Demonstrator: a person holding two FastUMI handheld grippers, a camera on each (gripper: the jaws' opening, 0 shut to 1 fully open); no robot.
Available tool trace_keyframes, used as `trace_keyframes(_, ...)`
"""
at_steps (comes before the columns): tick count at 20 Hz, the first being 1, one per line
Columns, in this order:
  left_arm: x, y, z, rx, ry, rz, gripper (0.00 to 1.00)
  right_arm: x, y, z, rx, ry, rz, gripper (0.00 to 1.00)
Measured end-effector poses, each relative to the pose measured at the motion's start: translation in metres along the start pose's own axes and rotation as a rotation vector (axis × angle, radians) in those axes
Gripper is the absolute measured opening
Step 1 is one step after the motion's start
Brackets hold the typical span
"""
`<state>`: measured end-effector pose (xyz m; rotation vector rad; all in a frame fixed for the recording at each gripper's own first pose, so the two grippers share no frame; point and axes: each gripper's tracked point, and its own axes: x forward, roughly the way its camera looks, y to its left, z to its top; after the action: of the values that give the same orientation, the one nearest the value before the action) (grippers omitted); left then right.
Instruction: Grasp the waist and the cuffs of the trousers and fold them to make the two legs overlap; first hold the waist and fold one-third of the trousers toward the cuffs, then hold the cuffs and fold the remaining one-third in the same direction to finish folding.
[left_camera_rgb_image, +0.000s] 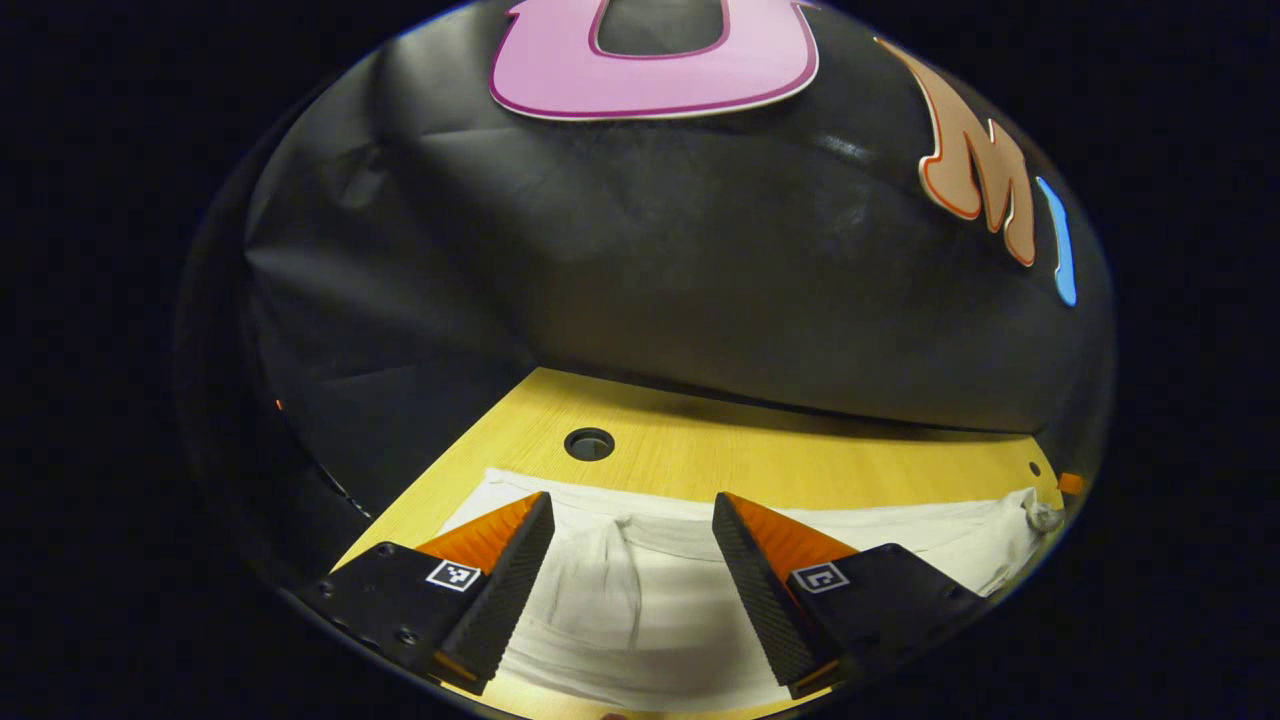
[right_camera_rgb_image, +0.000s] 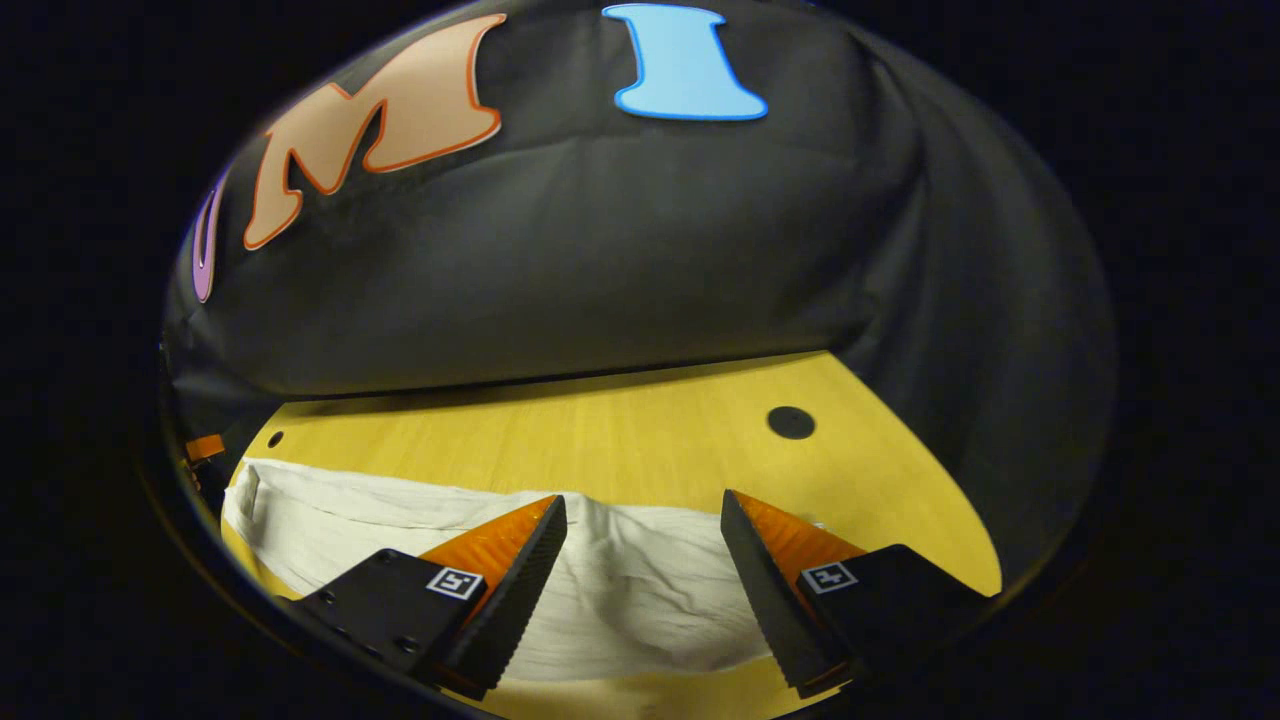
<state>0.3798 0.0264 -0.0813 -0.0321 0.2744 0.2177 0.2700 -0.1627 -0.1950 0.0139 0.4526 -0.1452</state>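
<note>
Here the white trousers (left_camera_rgb_image: 640, 610) lie flat on the wooden tabletop (left_camera_rgb_image: 800, 460), running along its near edge. Both tools, left tool (left_camera_rgb_image: 632, 520) and right tool (right_camera_rgb_image: 643, 520), hover above the cloth, fingers spread apart, holding nothing.

In the right gripper view, the right gripper (right_camera_rgb_image: 640, 520) hangs with its fingers spread wide above the white trousers (right_camera_rgb_image: 620, 580) — nothing between them but cloth below. The trousers lie rumpled across the wooden table (right_camera_rgb_image: 600, 430), stretching off to the left; a dark round hole (right_camera_rgb_image: 791, 422) sits in the tabletop beyond.
</note>
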Motion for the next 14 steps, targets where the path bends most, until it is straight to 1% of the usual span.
trace_keyframes(1, -0.006, -0.001, 0.004, 0.015, -0.011, 0.000, 0.96, -0.009, -0.017, 0.001, 0.000, -0.007, -0.029, 0.99)
trace_keyframes(4, -0.030, -0.015, 0.005, 0.061, -0.016, -0.017, 0.96, -0.025, -0.061, -0.011, 0.033, 0.011, -0.099, 0.99)
trace_keyframes(8, -0.053, -0.043, 0.000, 0.035, -0.010, -0.068, 0.96, -0.046, -0.112, -0.039, 0.043, 0.060, -0.189, 1.00)
trace_keyframes(10, -0.059, -0.053, -0.003, 0.037, -0.009, -0.079, 0.96, -0.045, -0.128, -0.057, 0.054, 0.087, -0.214, 0.99)
trace_keyframes(14, -0.064, -0.078, -0.003, 0.051, -0.007, -0.110, 0.96, -0.039, -0.137, -0.089, 0.099, 0.153, -0.226, 0.99)
